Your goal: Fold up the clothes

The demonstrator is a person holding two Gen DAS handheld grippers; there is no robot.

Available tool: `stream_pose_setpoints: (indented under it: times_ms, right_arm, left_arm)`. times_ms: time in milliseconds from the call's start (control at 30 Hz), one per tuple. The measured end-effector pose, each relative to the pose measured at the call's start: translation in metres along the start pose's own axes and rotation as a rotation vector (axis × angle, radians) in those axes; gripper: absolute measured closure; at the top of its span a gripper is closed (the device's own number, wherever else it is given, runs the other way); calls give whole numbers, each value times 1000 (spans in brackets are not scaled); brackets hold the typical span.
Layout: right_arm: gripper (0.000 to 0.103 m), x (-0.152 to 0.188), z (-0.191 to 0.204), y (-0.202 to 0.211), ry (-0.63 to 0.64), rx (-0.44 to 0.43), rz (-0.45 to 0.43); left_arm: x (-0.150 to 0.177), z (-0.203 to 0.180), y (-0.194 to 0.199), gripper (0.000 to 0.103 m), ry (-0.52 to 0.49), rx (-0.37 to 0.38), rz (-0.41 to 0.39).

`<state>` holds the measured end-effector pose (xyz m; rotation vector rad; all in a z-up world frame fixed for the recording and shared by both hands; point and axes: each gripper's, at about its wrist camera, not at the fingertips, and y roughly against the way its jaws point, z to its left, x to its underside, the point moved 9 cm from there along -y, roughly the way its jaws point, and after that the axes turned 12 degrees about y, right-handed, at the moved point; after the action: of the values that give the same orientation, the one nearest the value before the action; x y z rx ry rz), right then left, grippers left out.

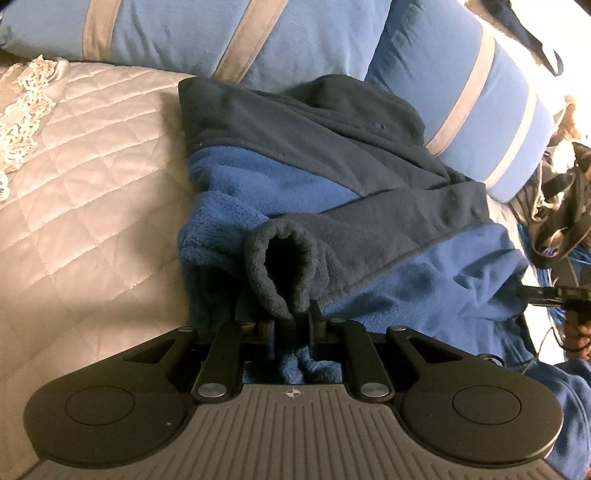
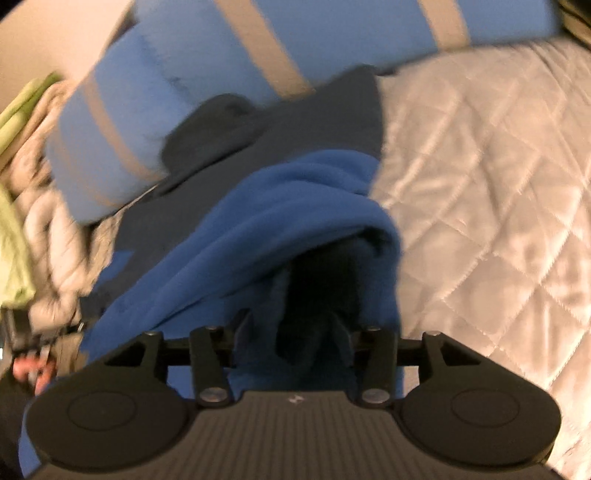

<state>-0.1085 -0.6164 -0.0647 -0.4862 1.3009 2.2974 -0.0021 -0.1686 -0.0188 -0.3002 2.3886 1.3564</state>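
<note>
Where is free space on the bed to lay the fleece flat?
The quilted bedspread lies bare between the fleece and the lace cloth. Crowded: striped pillows behind, clutter on the fleece's far side.

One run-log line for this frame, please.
left tongs: shut on fleece cuff | right tongs: gripping fleece | surface: quilted bedspread

Left gripper (image 1: 295, 321) fingers closed together on fleece jacket (image 1: 332, 177), pinching near the dark cuff (image 1: 282, 269) directly ahead. Jacket spreads forward and right over quilted bedspread (image 1: 92, 192). Striped blue pillows (image 1: 229, 33) beyond. Far right, possibly the other gripper (image 1: 554, 293), partly cut off.
</note>
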Motion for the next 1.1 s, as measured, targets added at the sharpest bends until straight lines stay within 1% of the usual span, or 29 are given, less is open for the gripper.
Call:
stream_pose_setpoints:
  times_ms: [33, 133, 167, 200, 233, 267, 367, 433, 533, 733, 933, 1100]
  right_arm:
    - [38, 0, -5, -3, -35, 5, -3]
    - [38, -2, -18, -8, -144, -18, -33]
    - [39, -3, -21, -8, -177, -30, -43]
    - [44, -2, -21, -10, -188, -33, -46]
    - [69, 0, -20, -11, -198, -36, -48]
    - [85, 1, -20, -13, -209, -39, -51]
    - [89, 6, -20, -7, -231, -38, -46]
    - [90, 9, -19, -3, -252, -38, -41]
    - [91, 17, -15, 6, -249, -25, -33]
    - [92, 29, -12, 16, -281, -9, -17]
    - [92, 38, -12, 22, -279, 12, -16]
    - [91, 40, -16, 16, -280, 23, -17]
  left_arm:
    - [0, 0, 0, 87, 0, 0, 0]
    - [0, 0, -1, 87, 2, -1, 0]
    - [0, 0, -1, 87, 4, -2, 0]
    - [0, 0, -1, 87, 4, -2, -2]
    - [0, -1, 0, 87, 3, -2, -4]
    - [0, -1, 1, 87, 3, -2, -7]
    - [-1, -2, 4, 87, -2, 2, -15]
    - [-2, -2, 6, 87, -4, 4, -21]
    - [-4, -3, 7, 87, -4, 7, -25]
    - [-7, 0, 11, 87, 5, 17, -38]
    - [-10, 2, 24, 87, 10, 46, -74]
    - [-7, 1, 27, 87, -26, 40, -74]
